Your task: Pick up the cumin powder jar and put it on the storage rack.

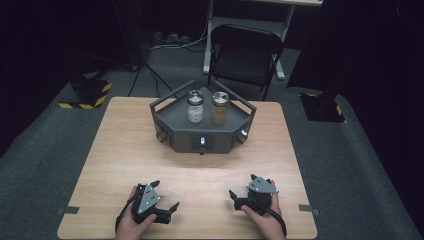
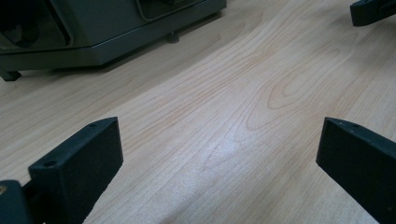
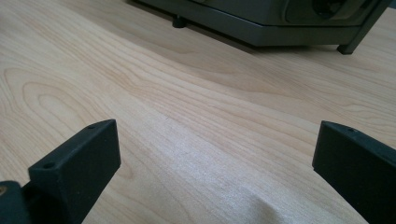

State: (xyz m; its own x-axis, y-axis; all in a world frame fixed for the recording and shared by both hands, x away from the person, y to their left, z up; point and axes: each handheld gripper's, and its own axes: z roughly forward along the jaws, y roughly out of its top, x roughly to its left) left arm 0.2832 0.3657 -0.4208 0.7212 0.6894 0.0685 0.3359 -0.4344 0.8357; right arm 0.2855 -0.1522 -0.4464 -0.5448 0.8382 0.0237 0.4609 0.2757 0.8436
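- The left hand-held gripper [image 1: 166,202] is resting on the worktop [image 1: 115,150] near the front edge, toward the front left corner, with a hand [image 1: 131,226] wrapped around its body and a grey three-cornered plate on top.
- Its jaws are standing wide apart with nothing between them; in the left gripper view the left hand-held gripper [image 2: 219,158] is framing bare wood grain.
- The right hand-held gripper [image 1: 239,194] is lying near the front edge toward the front right corner, held by the other hand [image 1: 264,217], its jaws pointing inward toward the left one.
- Its jaws are spread wide as well and gripping nothing; in the right gripper view the right hand-held gripper [image 3: 217,156] is showing plain worktop between the two black jaws.
- A dark grey angular tray [image 1: 172,131] is sitting at the middle of the back edge of the worktop, well apart from both grippers.
- Two lidded jars are standing upright side by side in the tray: a jar with white contents [image 1: 195,106] on the left and a jar with tan contents [image 1: 219,107] just beside it on the right.
- The tray's lower wall and small feet are appearing at the top of both gripper views, the tray [image 2: 116,32] to the upper left in the left one.
- A black folding chair [image 1: 245,55] is standing on the floor beyond the back edge.
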